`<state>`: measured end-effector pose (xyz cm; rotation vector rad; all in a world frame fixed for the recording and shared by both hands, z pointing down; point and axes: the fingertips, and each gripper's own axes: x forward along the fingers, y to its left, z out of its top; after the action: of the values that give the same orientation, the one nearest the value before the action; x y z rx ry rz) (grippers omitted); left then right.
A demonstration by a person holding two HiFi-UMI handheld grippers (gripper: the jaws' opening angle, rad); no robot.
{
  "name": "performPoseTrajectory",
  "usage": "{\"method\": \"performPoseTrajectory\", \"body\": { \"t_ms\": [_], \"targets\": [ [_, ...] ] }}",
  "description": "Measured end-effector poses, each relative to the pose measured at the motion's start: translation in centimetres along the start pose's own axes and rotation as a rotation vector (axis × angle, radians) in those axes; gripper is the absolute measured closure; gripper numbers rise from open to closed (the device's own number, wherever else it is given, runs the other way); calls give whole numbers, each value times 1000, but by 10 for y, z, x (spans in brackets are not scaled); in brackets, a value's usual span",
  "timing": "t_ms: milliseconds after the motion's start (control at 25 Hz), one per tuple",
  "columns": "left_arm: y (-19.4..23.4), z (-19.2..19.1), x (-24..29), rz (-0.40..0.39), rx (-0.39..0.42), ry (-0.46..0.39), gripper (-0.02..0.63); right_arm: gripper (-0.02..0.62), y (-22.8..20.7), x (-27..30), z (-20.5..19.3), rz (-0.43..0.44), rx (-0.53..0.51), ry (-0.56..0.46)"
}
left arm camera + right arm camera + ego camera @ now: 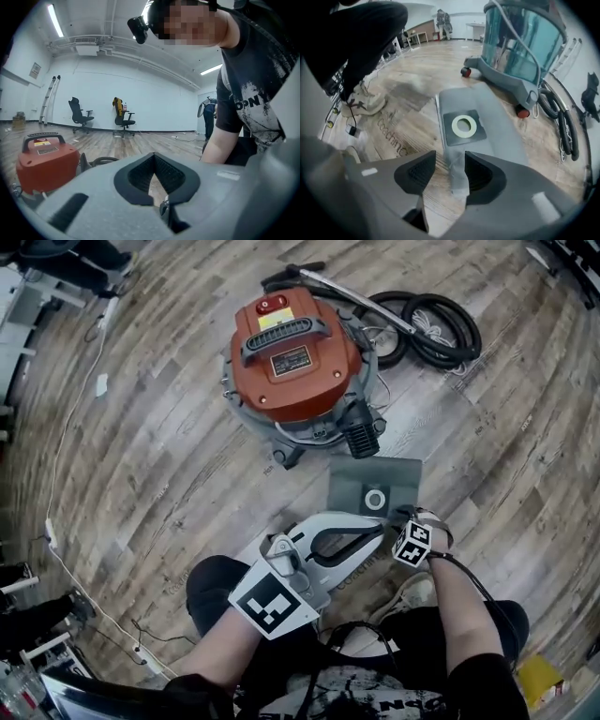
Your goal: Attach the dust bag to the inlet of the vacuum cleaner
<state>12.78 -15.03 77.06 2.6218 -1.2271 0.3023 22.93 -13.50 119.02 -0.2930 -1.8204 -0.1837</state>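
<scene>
**Head view.** I see an orange-topped drum vacuum cleaner on a grey wheeled base [295, 362] standing on the wood-plank floor [141, 446]. A coiled black hose [427, 329] lies behind it. The flat grey fabric dust bag [398, 474] lies on the floor just in front of the vacuum's base, and its dark card collar with a pale ring [375, 500] faces up. The left gripper [380, 529] reaches towards the bag's near edge. The right gripper [405, 519] hangs beside it, pointing steeply down over the same edge.

**Left gripper view.** The left gripper's fingers [140, 180] are pressed together with nothing between them. The vacuum cleaner [44, 161] is low at the left, and the person's bare forearm [218, 143] is at the right.

**Right gripper view.** The right gripper [450, 171] has its fingers [419, 173] spread. The near end of the dust bag [487, 112] runs up between them on the floor, closer to the right-hand finger, and I see no pinch on it. The collar [464, 125] lies beyond the fingertips. The vacuum's drum [525, 42] looks glossy teal here, apart from the bag, with the hose [562, 122] beside it.
</scene>
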Motion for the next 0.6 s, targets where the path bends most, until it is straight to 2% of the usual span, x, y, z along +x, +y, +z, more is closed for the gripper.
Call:
{"method": "performPoseTrajectory", "body": {
  "t_ms": [200,240,400,600],
  "targets": [
    [5,-15,3,6,0,34,606,407,-9,31,-22,-32,-31,129],
    [6,-17,5,5,-3,37,606,418,-9,34,-24,-41,-38,143],
    [13,-23,6,18,-3,54,606,539,-11,40,-29,-89,-62,178],
    [19,-29,7,33,0,85,606,566,-13,20,-18,-52,-110,163]
  ]
}}
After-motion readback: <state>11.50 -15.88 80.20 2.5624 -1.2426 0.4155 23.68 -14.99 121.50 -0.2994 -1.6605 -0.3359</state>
